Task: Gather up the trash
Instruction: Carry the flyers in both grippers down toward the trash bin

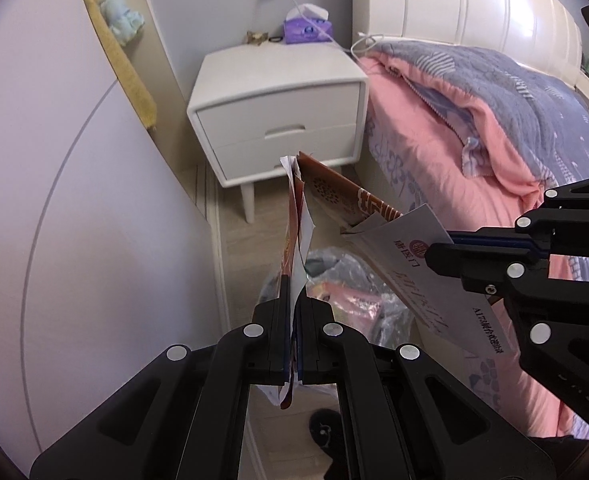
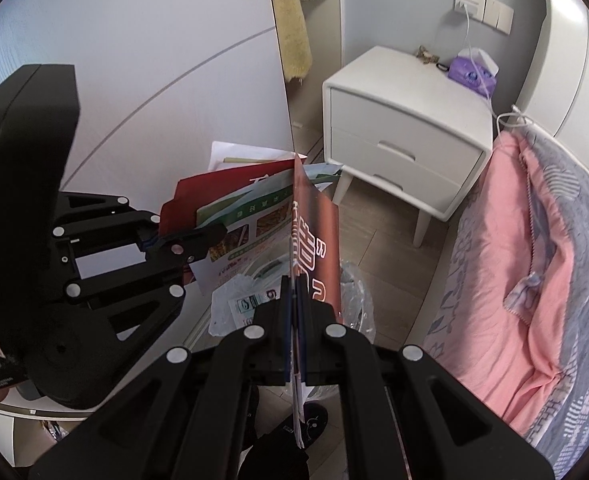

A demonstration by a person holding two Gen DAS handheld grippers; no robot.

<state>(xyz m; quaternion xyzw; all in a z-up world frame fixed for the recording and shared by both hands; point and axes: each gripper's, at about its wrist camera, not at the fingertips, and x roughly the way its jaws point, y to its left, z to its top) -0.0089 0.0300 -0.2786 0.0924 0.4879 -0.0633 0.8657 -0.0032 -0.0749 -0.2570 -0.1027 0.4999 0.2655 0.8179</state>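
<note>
In the left wrist view my left gripper (image 1: 296,305) is shut on a thin bundle of red-and-white leaflets (image 1: 296,240) that stands upright from its jaws. My right gripper (image 1: 434,257) reaches in from the right, shut on a second bundle with a white printed sheet (image 1: 410,264) and a brown-red leaflet on top. The right wrist view shows my right gripper (image 2: 294,286) shut on that brown-red leaflet (image 2: 318,232). There my left gripper (image 2: 214,235) is at the left, holding green and red leaflets (image 2: 250,220). A clear plastic trash bag (image 1: 346,292) (image 2: 358,304) with wrappers inside lies on the floor below both bundles.
A white two-drawer nightstand (image 1: 278,92) stands ahead with a purple tissue box (image 1: 308,28) and a charger cable on it. The bed with a pink and grey-blue quilt (image 1: 494,128) fills the right. A pale wardrobe door (image 1: 74,200) closes the left. A dark slipper (image 1: 326,428) lies on the floor.
</note>
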